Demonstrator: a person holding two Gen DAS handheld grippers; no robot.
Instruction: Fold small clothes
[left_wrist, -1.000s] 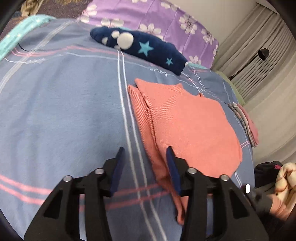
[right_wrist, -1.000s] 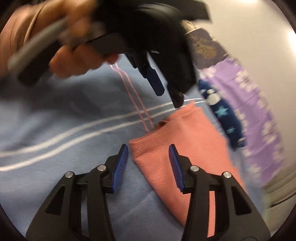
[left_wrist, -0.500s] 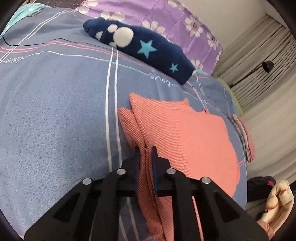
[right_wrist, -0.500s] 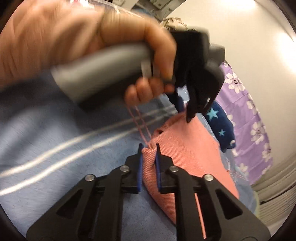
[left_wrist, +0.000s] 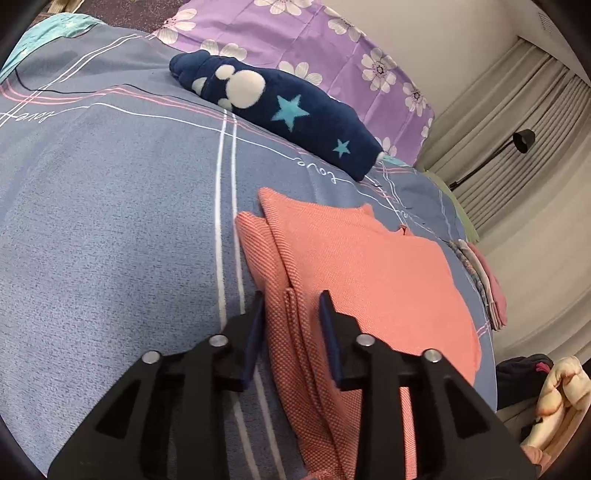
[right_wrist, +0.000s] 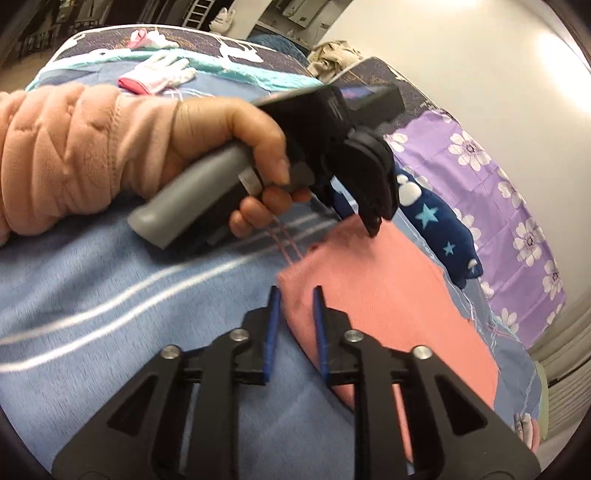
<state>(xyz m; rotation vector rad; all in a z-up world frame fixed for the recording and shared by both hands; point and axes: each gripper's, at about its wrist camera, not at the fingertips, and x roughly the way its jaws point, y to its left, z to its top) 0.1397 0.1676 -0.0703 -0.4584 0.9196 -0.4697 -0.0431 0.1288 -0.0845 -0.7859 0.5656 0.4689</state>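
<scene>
Now, bed (left_wrist: 110, 240): I see blue striped bedding, a navy star cushion (left_wrist: 280, 110) at the far side.
Orange garment (left_wrist: 369, 280): flat on the bed, folded.
Left gripper (left_wrist: 291, 314): just reopened, straddling its folded edge, released.
Right gripper (right_wrist: 294, 312): just reopened around its corner, released.

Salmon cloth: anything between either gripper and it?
Nothing visible. The salmon cloth edge lies between the left gripper pads, its corner between the right gripper pads; both jaws have just been opening, not pinching.
</scene>
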